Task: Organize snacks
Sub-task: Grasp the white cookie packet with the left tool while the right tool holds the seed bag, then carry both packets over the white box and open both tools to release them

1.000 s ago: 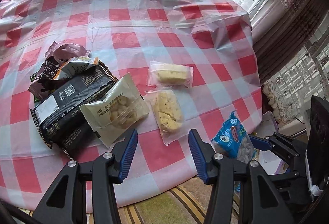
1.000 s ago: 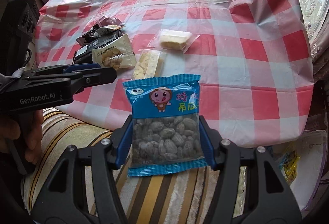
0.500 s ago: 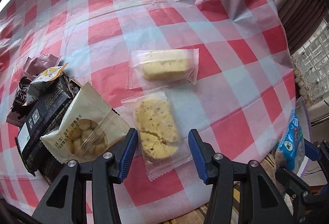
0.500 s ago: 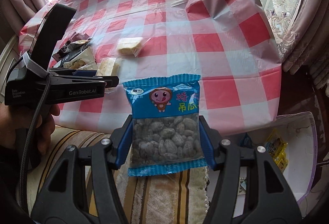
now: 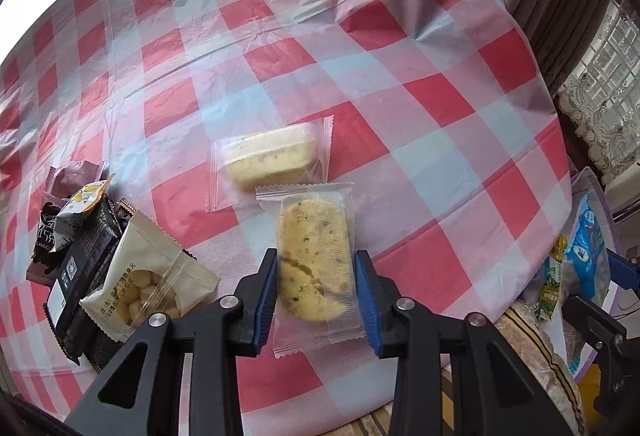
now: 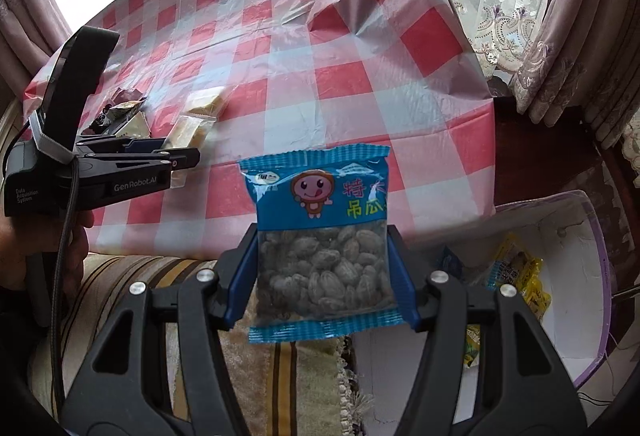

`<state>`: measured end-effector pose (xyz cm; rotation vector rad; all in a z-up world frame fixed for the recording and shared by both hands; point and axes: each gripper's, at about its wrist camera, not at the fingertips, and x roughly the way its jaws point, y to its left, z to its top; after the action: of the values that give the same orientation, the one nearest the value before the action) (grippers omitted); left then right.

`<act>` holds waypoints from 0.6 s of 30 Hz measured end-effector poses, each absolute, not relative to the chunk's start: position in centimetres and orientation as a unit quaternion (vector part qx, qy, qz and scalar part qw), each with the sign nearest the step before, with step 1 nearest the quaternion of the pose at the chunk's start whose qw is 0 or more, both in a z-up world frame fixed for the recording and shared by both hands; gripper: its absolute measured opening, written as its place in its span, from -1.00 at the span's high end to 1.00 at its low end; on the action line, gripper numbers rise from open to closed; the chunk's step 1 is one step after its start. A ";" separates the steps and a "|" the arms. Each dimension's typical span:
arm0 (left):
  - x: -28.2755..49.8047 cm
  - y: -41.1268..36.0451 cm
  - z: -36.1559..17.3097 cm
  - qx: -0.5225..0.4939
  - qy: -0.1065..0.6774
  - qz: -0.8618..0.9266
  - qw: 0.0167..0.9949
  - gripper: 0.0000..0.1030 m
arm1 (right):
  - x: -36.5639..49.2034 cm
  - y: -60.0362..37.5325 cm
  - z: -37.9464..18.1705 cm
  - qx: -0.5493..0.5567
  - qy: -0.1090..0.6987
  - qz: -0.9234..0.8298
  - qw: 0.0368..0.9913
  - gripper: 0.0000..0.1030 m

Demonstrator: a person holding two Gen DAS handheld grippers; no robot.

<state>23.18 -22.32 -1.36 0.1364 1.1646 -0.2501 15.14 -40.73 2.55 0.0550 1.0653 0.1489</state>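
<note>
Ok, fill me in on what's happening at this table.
A person is sorting snacks with two handheld grippers. The right gripper holds a blue seed packet clear of the checked table, near a white bin with snacks inside. The left gripper has just been closing around a clear-wrapped biscuit lying on the table; a firm grip isn't clear.

The left wrist camera looks steeply down along its fingers, close over the near edge of the checked tablecloth [image 5: 360, 84]. The right wrist camera sits further back and to the right, off the table, facing left across it. Both views share the cloth, the wrapped cake [image 5: 314, 264] [image 6: 188, 134] and the blue seed packet [image 5: 586, 248] [image 6: 320, 240].
</note>
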 end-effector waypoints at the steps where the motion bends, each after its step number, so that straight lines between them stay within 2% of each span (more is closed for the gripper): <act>1: 23.0 -22.8 -1.0 0.064 0.545 -0.124 0.827 0.27 | 15.0 -41.4 2.6 0.029 0.506 0.064 0.860 -0.22; 12: 19.9 -31.2 2.1 0.056 0.526 -0.236 0.815 0.27 | 13.5 -49.5 1.6 0.057 0.509 -0.023 0.858 -0.22; 18: 17.9 -36.2 1.5 0.068 0.539 -0.295 0.786 0.27 | 12.3 -52.1 -0.2 0.061 0.524 -0.051 0.848 -0.21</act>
<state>17.89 -36.23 1.53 0.1456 1.1620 -0.6371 12.33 -52.11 -0.20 0.1278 1.1035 -0.1069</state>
